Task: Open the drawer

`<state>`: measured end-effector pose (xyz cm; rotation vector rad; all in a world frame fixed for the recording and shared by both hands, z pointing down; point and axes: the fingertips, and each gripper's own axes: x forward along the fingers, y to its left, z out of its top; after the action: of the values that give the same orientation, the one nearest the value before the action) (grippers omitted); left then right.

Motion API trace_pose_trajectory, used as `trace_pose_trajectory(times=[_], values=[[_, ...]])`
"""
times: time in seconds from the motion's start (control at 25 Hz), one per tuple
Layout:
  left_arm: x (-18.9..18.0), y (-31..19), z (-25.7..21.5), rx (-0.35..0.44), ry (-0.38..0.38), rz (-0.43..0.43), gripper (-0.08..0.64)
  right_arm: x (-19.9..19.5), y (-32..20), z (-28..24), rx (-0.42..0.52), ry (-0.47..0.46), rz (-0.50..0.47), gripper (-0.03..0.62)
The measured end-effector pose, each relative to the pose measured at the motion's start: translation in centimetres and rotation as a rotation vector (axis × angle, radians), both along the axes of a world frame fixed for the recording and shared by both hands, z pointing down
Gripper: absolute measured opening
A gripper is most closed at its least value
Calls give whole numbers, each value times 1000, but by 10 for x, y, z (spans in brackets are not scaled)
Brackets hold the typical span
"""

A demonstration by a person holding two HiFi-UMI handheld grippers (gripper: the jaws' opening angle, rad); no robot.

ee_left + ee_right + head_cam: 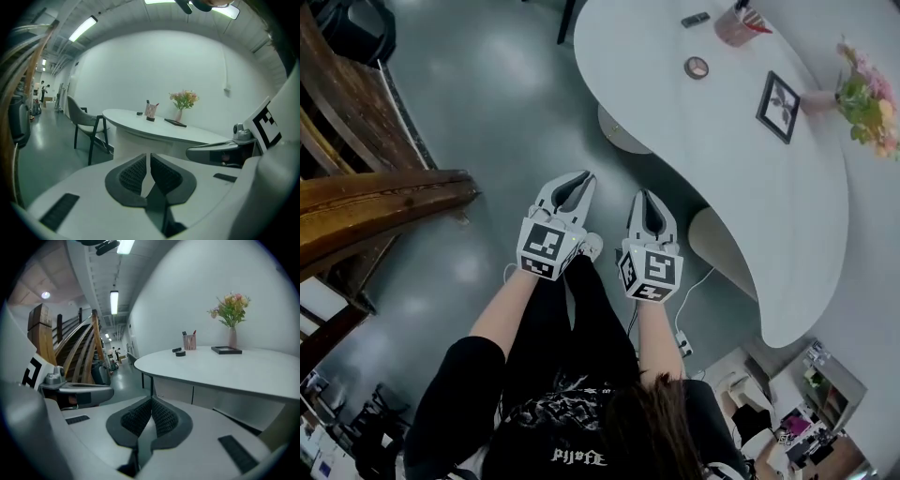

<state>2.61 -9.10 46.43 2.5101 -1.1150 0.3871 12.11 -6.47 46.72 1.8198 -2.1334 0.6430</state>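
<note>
Both of my grippers hang side by side over the grey floor, beside a white curved desk (722,150). My left gripper (579,178) is shut with nothing between its ribbed pads (136,173). My right gripper (643,194) is also shut and empty, its fingertips (159,416) meeting. In the right gripper view, flat grey cabinet fronts (173,391) show below the desktop (225,369), split by a vertical seam. I cannot tell which of them is a drawer, and I see no handle. Both grippers are well short of the desk.
On the desk stand a picture frame (778,106), a vase of flowers (867,98), a pen cup (739,23) and a round disc (697,67). A wooden staircase (375,197) runs along the left. A chair (86,124) stands at the desk's far end.
</note>
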Motion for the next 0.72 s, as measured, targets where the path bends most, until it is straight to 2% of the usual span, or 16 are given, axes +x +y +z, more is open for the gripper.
trace_pose_trajectory(times=[0.08, 0.2, 0.4, 0.52, 0.72], values=[[2, -5, 13, 1, -8, 10, 26, -1, -8, 12, 0, -28, 4, 25], [7, -11, 35, 8, -11, 37, 26, -1, -19, 28, 9, -20, 6, 25], [9, -31, 70, -12, 24, 13, 26, -2, -32, 56, 20, 12, 14, 25], [15, -43, 92, 2, 22, 26, 26, -3, -40, 76, 21, 31, 14, 25], [25, -65, 117, 7, 59, 9, 28, 4, -52, 100, 29, 40, 28, 25]])
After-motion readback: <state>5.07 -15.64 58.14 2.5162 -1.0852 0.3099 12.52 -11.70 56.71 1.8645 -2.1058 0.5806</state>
